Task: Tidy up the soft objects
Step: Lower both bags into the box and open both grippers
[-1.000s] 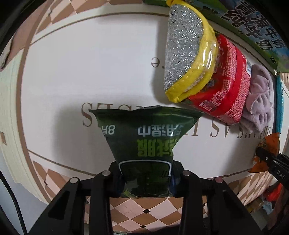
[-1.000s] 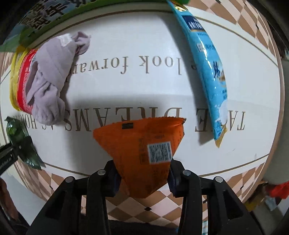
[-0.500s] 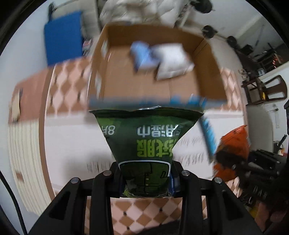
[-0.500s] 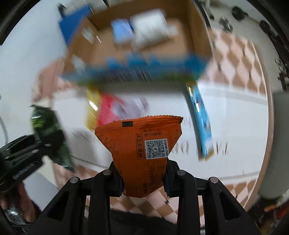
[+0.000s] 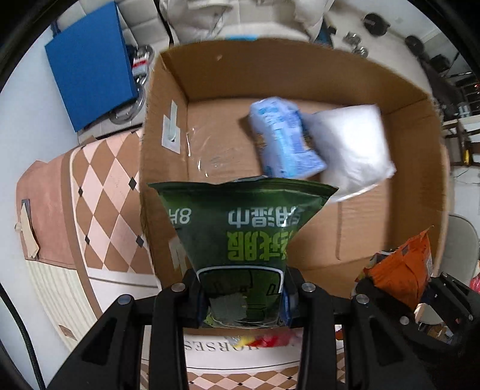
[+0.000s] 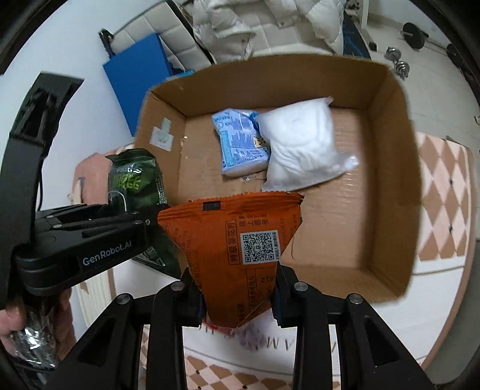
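My left gripper (image 5: 241, 295) is shut on a dark green packet (image 5: 243, 228) and holds it above the near left edge of an open cardboard box (image 5: 168, 90). My right gripper (image 6: 237, 295) is shut on an orange packet (image 6: 231, 237) over the box's (image 6: 393, 186) near edge. Inside the box lie a light blue pack (image 5: 285, 138) and a white soft bag (image 5: 351, 150); both also show in the right wrist view, the blue pack (image 6: 240, 141) left of the white bag (image 6: 300, 150). The left gripper with the green packet (image 6: 135, 177) shows at the left of the right wrist view.
A blue board (image 5: 90, 66) leans against the wall behind the box. The checkered mat (image 5: 102, 198) with a white centre lies below and beside the box. A white padded jacket (image 6: 240, 27) lies behind. Dumbbells (image 6: 396, 60) are on the floor at far right.
Both grippers have lifted from the mat, away from the sponge, red pack and towel, and swung up over the cardboard box, each still holding its packet.
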### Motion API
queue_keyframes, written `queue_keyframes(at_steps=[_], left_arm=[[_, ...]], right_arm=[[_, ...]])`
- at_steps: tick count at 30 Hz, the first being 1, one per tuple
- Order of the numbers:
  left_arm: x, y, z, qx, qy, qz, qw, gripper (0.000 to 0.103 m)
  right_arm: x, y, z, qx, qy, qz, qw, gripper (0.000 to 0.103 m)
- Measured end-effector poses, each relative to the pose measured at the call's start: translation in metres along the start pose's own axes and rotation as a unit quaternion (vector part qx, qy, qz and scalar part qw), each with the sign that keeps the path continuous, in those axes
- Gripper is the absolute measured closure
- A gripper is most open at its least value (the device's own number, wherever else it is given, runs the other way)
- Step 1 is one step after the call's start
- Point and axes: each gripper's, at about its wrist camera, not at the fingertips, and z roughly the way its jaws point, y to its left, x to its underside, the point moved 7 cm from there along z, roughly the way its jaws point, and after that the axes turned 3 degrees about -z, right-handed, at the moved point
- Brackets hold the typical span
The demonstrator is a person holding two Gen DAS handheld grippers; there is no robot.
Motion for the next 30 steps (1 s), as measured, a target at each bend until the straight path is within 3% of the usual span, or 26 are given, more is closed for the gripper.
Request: queue_keyframes(at_steps=[9,12,18,21,24,25,26,28,30], left_arm=[[-0.007,0.004,0.051,0.011,0.060,-0.001,0.9981,0.070],[-0.008,0.005,0.062,0.034,0.073,-0.011,0.9967,0.069],[-0.008,0.008,0.067,0.061,0.083,-0.021,0.9944,0.067],[-0.008,0.011,0.062,0.065,0.079,-0.021,0.9945,0.060],[-0.008,0.015,0.052,0.073,0.071,-0.025,0.9945,0.058],[-0.008,0.015,0.048,0.074,0.063,-0.025,0.9949,0.050],[-0.007,0.017,0.043,0.073,0.055,-0.026,0.9955,0.035],[-0.007,0.022,0.029,0.067,0.027,-0.027,0.9970,0.021],[-0.004,0.025,0.014,0.057,0.000,-0.023,0.9981,0.016]], right_arm=[[-0.014,-0.005,0.074,0.013,0.055,0.008,0.998,0.068],[-0.018,-0.007,0.086,0.016,0.065,0.010,0.998,0.068],[-0.020,-0.007,0.101,0.026,0.081,0.006,0.996,0.066],[-0.019,-0.008,0.104,0.033,0.087,0.003,0.996,0.065],[-0.019,-0.008,0.104,0.038,0.089,0.000,0.995,0.041],[-0.020,-0.008,0.100,0.040,0.086,-0.002,0.995,0.035],[-0.020,-0.007,0.097,0.043,0.084,-0.004,0.996,0.032],[-0.021,-0.008,0.086,0.056,0.073,-0.012,0.996,0.023],[-0.021,-0.008,0.074,0.069,0.060,-0.017,0.996,0.015]])
